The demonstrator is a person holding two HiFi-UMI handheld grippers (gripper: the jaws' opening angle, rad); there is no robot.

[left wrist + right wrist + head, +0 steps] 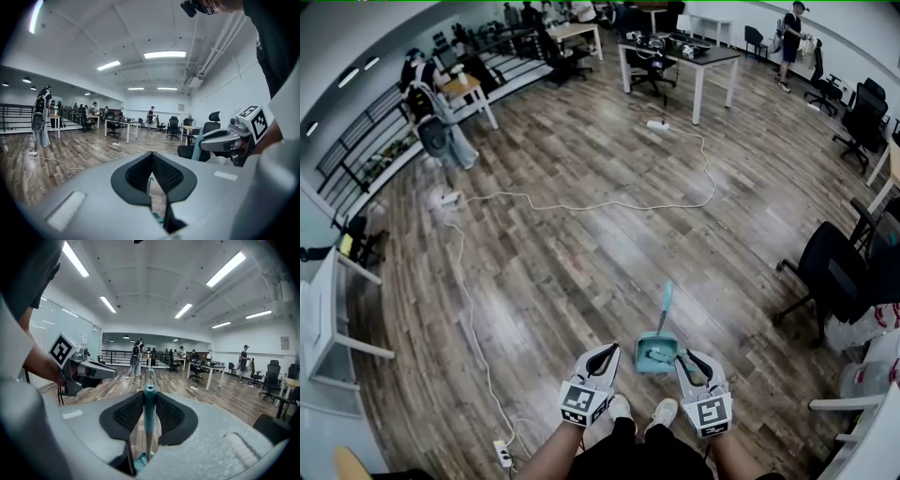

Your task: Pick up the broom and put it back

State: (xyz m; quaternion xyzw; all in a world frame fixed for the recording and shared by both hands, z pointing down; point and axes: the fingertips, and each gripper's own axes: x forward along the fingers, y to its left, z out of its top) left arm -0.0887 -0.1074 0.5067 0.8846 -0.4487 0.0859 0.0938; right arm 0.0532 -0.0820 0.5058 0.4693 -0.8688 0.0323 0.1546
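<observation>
A teal broom handle stands upright over a teal dustpan on the wood floor, just ahead of my feet. My right gripper is at the handle. In the right gripper view the handle runs straight up between the two dark pads, which press on it from both sides, so my right gripper is shut on it. My left gripper hovers beside the dustpan on its left, jaw tips together and nothing in them. The left gripper view shows the handle at the right gripper's tips.
A black office chair stands to the right. A white cable runs across the floor to a power strip near my left foot. A white shelf is at the left. Desks and a person are farther off.
</observation>
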